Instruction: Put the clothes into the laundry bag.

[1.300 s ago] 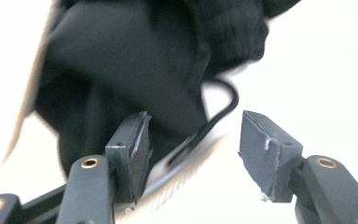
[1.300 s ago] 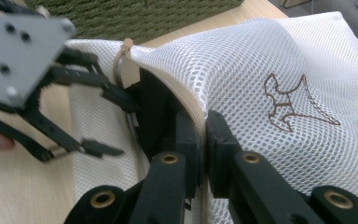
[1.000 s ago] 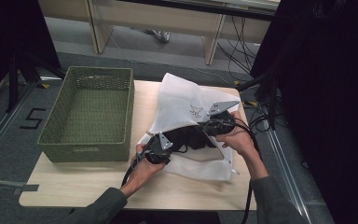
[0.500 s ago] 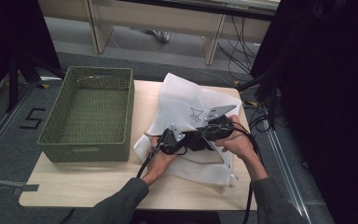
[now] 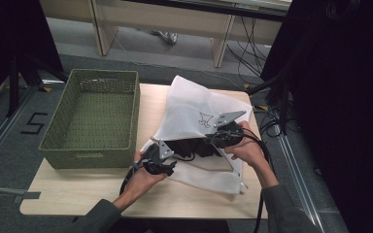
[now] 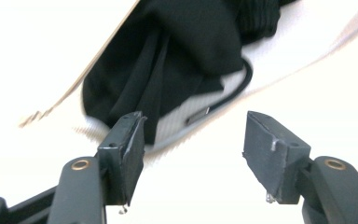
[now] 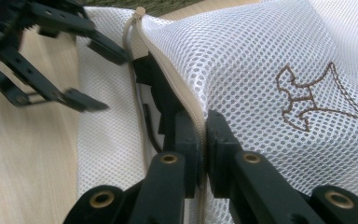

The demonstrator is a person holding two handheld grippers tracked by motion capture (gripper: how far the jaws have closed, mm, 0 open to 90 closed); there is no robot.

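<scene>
My right tongs (image 7: 204,140) pinch the mesh bag (image 5: 194,104) edge; left tongs (image 6: 191,154), just opening, empty, face the black garment (image 6: 191,42) at twelve o'clock.

White open-weave mesh bag (image 7: 261,60) pinched between right fingers (image 7: 186,140); matt black cloth garment (image 6: 186,51) ahead of left fingers (image 6: 126,149); smooth pale wood table (image 5: 77,194).

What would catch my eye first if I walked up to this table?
Probably the white mesh bag at the table's middle, its zipped edge pinched up by the right gripper so black clothing shows inside. The left gripper, jaws just opened and holding nothing, sits at the bag's mouth. A green woven basket stands at left.
</scene>
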